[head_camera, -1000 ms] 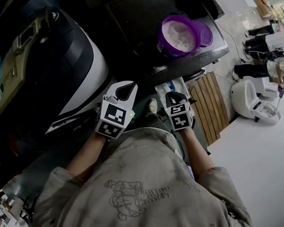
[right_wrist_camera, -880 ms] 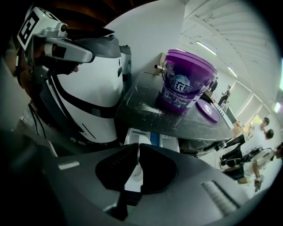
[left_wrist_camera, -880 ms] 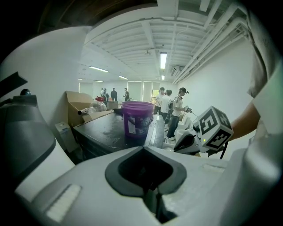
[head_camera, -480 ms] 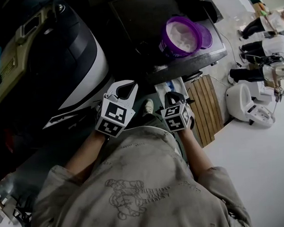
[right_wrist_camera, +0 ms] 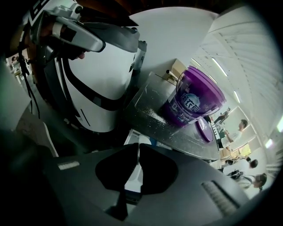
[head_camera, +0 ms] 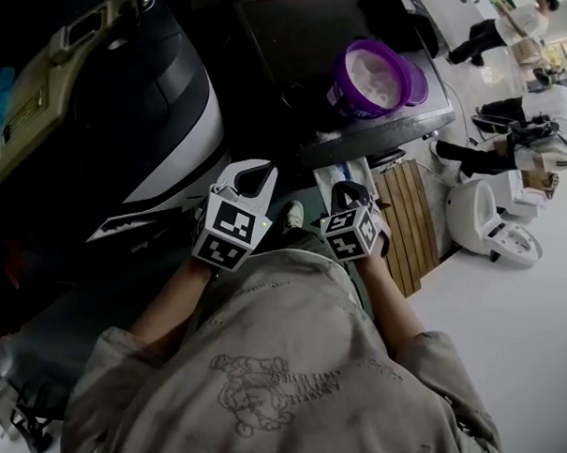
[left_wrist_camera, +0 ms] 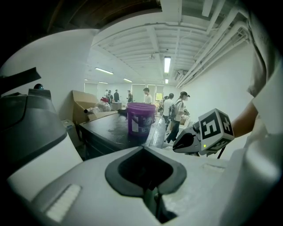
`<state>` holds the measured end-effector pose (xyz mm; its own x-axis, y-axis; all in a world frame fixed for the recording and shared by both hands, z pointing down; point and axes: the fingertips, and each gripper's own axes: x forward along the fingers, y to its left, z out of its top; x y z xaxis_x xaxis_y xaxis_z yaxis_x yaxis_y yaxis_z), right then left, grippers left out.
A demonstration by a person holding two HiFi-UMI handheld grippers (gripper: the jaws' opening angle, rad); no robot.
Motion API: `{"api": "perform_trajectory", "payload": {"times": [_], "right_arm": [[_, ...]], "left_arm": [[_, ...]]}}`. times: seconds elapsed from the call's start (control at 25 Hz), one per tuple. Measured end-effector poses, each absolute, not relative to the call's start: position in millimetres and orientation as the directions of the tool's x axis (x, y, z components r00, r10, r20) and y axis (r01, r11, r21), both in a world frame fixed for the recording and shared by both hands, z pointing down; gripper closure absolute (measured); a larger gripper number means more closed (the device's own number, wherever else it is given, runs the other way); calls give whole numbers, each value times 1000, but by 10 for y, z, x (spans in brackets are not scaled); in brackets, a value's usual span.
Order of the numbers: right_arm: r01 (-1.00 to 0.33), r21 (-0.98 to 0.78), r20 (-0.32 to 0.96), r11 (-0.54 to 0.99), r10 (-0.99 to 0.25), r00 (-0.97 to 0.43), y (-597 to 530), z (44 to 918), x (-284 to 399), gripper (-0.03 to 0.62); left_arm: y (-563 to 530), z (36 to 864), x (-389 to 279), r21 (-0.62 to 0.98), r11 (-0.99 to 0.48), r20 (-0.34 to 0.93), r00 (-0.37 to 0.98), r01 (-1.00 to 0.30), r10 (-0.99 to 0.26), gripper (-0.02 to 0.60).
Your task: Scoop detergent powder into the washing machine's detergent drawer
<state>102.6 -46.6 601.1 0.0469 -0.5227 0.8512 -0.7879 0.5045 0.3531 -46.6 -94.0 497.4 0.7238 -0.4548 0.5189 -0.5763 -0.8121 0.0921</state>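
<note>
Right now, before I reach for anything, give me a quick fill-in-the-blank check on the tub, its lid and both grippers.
1. The tub holding the white powder is coloured ____.
2. Its lid is ____ the tub, lying beside it on the dark table.
3. The left gripper and the right gripper both have their jaws ____, with nothing between them.
4. In the head view the washing machine lies to the ____ of the tub.

Missing words: purple; off; shut; left.
</note>
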Motion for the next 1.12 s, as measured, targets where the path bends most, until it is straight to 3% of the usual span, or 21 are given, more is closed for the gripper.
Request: {"api": "perform_trajectory", "payload": {"times": [1.12], "right_arm": [[-539,638,742,550,-626,240,-480,5781,1060,557]], "left_arm": [[-835,4949,-484,95,-820,497,741,-564,-452,581]]}}
